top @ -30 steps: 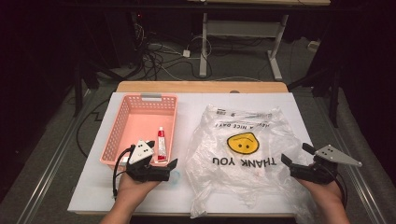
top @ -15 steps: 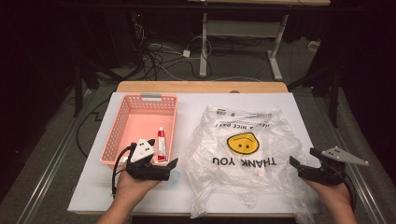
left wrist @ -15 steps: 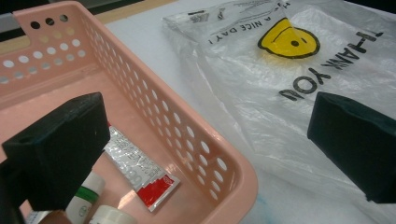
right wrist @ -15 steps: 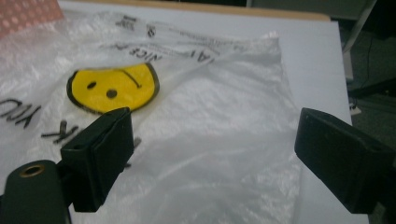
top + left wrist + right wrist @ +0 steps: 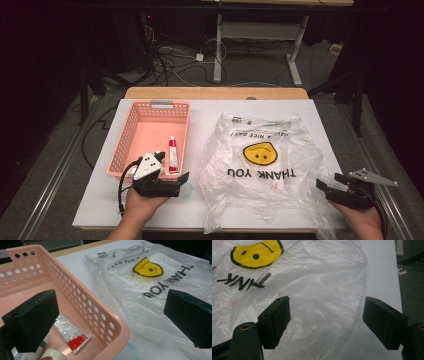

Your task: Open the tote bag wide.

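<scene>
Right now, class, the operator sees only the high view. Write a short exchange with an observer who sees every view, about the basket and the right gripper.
Operator: Does anything lie by the tube in the pink basket?
Observer: Yes, a white round thing near its crimped end; I cannot tell what it is.
Operator: Has the right gripper caught the bag?
Observer: No. Its jaws have just been closing but stand apart, with the bag's edge between them and no pad pressing on it.
</scene>
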Motion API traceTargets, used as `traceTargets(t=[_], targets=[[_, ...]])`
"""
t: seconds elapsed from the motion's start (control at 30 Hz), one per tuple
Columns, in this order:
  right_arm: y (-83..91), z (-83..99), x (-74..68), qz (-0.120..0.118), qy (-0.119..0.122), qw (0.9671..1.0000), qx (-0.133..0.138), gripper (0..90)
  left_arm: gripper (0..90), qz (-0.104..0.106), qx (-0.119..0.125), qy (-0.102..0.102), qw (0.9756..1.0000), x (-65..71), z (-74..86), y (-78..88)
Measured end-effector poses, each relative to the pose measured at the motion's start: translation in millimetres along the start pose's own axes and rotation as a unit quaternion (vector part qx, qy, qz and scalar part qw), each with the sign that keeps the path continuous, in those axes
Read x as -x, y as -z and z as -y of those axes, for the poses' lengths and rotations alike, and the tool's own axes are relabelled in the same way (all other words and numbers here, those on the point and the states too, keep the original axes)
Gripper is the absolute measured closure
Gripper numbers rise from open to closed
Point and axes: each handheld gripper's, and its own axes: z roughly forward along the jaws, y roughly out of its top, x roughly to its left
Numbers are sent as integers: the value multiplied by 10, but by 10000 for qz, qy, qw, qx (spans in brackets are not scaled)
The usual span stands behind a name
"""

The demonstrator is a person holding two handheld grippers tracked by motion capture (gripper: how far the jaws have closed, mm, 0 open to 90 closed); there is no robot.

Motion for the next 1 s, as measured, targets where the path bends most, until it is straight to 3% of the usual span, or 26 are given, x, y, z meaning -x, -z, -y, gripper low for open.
traceTargets(t=[0.17, 0.3, 0.37, 0.4, 0.43, 0.5, 0.53, 0.57, 0.63, 0.8, 1.0], targets=[[-36, 52, 6, 3, -86, 9996, -280, 203, 0, 136, -30, 186, 9997, -24, 13, -15], [-51, 62, -18, 91, 48, 9992, -381, 280, 0, 120, 37, 197, 9997, -23, -2, -2], [-35, 73, -23, 148, 91, 9992, -365, 406, 0, 87, 53, 152, 9998, -18, -9, 6], [-35, 73, -23, 148, 91, 9992, -365, 406, 0, 78, 57, 135, 9999, -18, -11, 8], [-27, 77, -21, 147, 103, 9992, -358, 460, 0, 88, 66, 135, 9998, -19, -12, 9], [0, 95, -22, 107, 183, 9991, -354, 622, 0, 89, 71, 133, 9998, -17, -12, 2], [0, 95, -22, 107, 183, 9991, -354, 622, 0, 93, 65, 129, 9999, -16, -12, -1], [14, 105, -29, 24, 216, 9991, -374, 729, 0, 115, 63, 127, 9998, -14, -13, -6], [26, 114, -51, -11, 296, 9988, -395, 810, 0, 129, 58, 92, 9999, -6, -20, -9], [39, 123, -130, -159, 462, 9978, -449, 862, 0, 96, 109, -23, 9999, 19, -60, -7], [86, 130, -402, -529, 753, 9949, -414, 864, 0, 105, 127, 12, 9999, -23, -103, -36]])
